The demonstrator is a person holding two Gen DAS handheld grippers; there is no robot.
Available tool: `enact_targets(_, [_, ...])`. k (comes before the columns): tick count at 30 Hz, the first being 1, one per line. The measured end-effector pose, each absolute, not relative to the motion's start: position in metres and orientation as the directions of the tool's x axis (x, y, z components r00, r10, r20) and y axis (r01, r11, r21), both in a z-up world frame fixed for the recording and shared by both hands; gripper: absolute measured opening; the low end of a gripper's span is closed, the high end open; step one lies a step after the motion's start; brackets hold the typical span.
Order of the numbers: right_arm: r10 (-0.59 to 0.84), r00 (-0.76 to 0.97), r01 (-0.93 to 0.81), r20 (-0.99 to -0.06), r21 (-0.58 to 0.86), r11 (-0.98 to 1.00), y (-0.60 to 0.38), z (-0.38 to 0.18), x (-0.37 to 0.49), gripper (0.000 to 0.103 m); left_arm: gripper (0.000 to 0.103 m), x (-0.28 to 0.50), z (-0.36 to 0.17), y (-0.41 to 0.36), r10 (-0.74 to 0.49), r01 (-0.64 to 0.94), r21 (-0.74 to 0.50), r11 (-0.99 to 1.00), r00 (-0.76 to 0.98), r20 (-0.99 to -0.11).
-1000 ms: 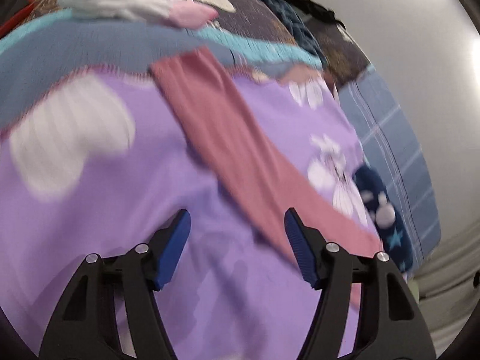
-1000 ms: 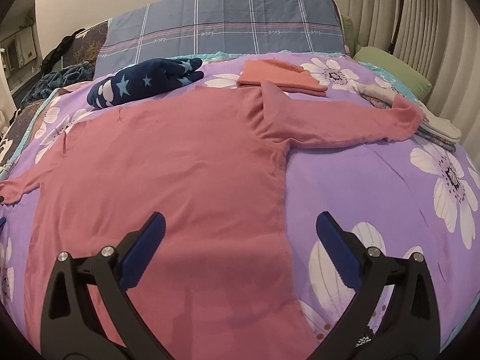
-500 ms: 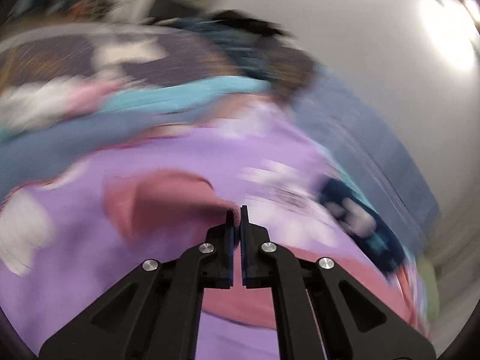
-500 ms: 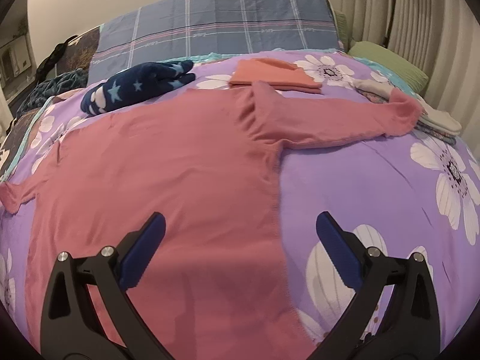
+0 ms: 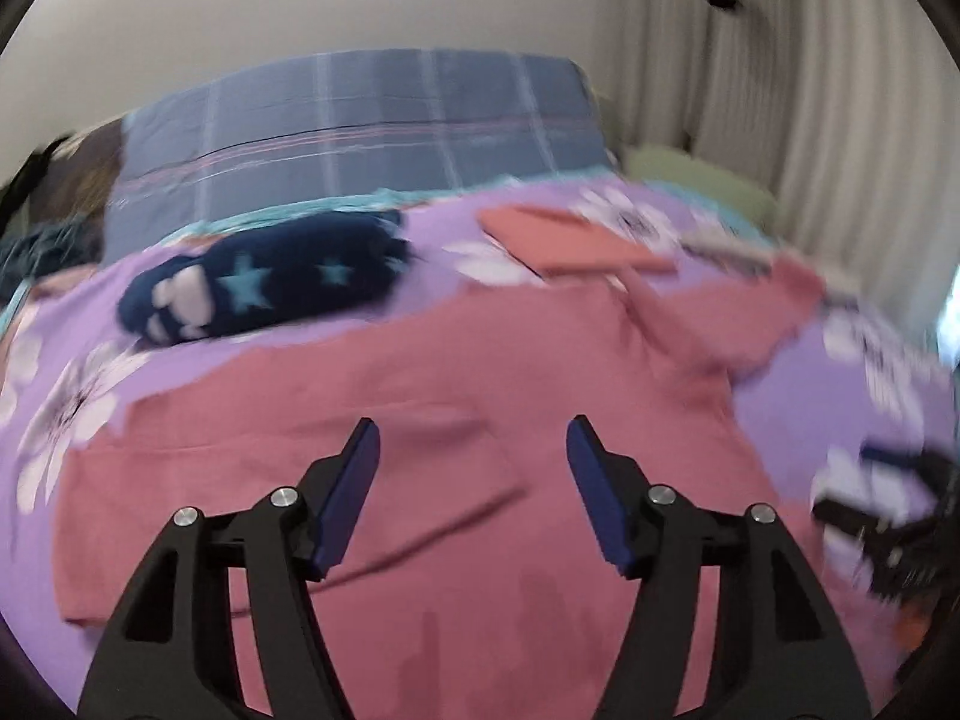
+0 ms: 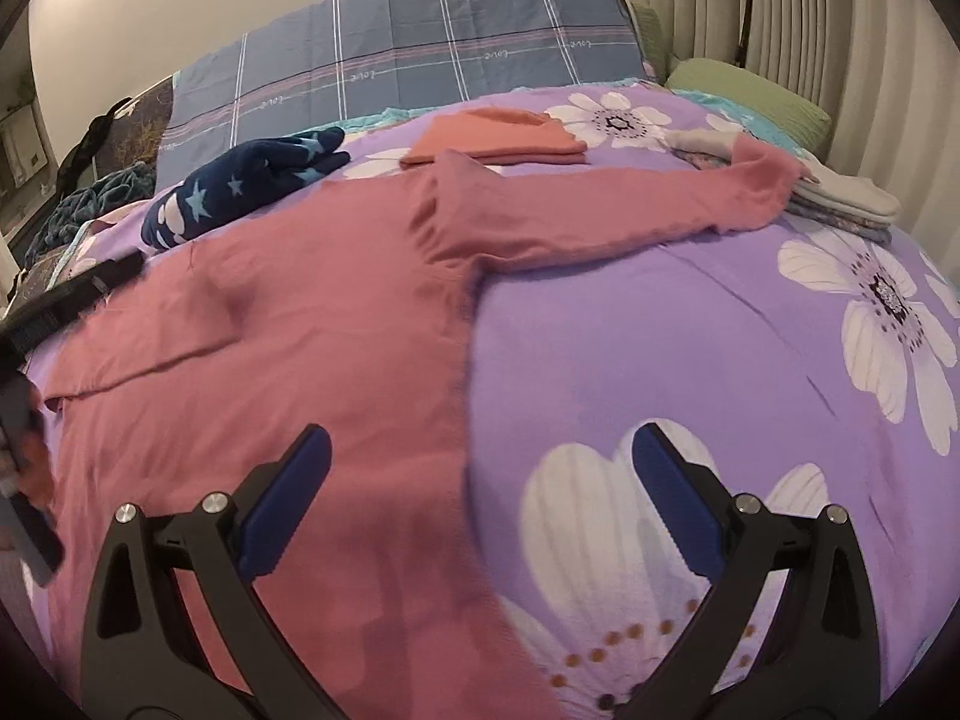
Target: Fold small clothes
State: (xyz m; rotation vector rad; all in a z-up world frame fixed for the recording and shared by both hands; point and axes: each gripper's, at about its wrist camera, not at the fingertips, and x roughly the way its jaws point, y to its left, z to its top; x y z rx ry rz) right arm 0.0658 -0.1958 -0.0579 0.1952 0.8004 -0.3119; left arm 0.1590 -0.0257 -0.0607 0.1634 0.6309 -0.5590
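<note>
A pink long-sleeved top [image 6: 312, 324] lies spread on the purple flowered bedspread [image 6: 690, 330]. Its left sleeve [image 6: 150, 360] is folded in across the body, and its right sleeve [image 6: 630, 210] stretches out to the right. My left gripper [image 5: 471, 426] hovers over the top's middle in a blurred view. Its jaws are opening with nothing between them. One of its fingers [image 6: 78, 294] shows at the left edge of the right wrist view. My right gripper [image 6: 480, 438] stands open and empty over the top's right side seam, and shows blurred at the right edge [image 5: 888, 522] of the left wrist view.
A navy star-print garment [image 6: 240, 192] lies behind the top's shoulder. A folded coral piece [image 6: 498, 138] sits near the collar. A pile of pale folded clothes [image 6: 840, 198] lies under the right cuff. A blue plaid pillow [image 6: 420, 48] and a green pillow [image 6: 750, 90] line the head of the bed.
My left gripper shut on the left sleeve, swung it across onto the top's body and let go, turning to face the head of the bed. My right gripper shifted a little.
</note>
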Motion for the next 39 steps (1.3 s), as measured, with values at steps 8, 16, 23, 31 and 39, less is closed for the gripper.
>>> enact_targets(8, [0.019, 0.665, 0.197, -0.746, 0.2, 0.96, -0.194, -0.054, 0.1, 0.076, 0.079, 0.17, -0.067, 0.03, -0.394, 0.437, -0.086, 0.895, 0.688, -0.609])
enact_targets(16, [0.307, 0.535, -0.058, -0.787, 0.328, 0.943, -0.161, -0.056, 0.235, 0.033, 0.061, 0.17, -0.087, -0.009, -0.455, 0.582, -0.057, 0.811, 0.568, -0.686])
enact_targets(23, [0.432, 0.337, -0.024, -0.837, 0.451, 0.892, -0.15, -0.088, 0.32, 0.039, 0.061, 0.187, -0.106, -0.051, -0.389, 0.618, 0.059, 0.784, 0.563, -0.729])
enact_targets(31, [0.435, 0.297, -0.079, -0.85, 0.432, 0.898, -0.122, -0.093, 0.344, 0.002, 0.005, 0.213, -0.112, -0.058, -0.351, 0.591, 0.039, 0.806, 0.531, -0.771])
enact_targets(39, [0.459, 0.467, -0.123, -0.755, 0.459, 0.88, -0.167, -0.026, 0.32, 0.002, 0.004, 0.184, -0.038, -0.075, -0.519, 0.651, -0.043, 0.757, 0.561, -0.645])
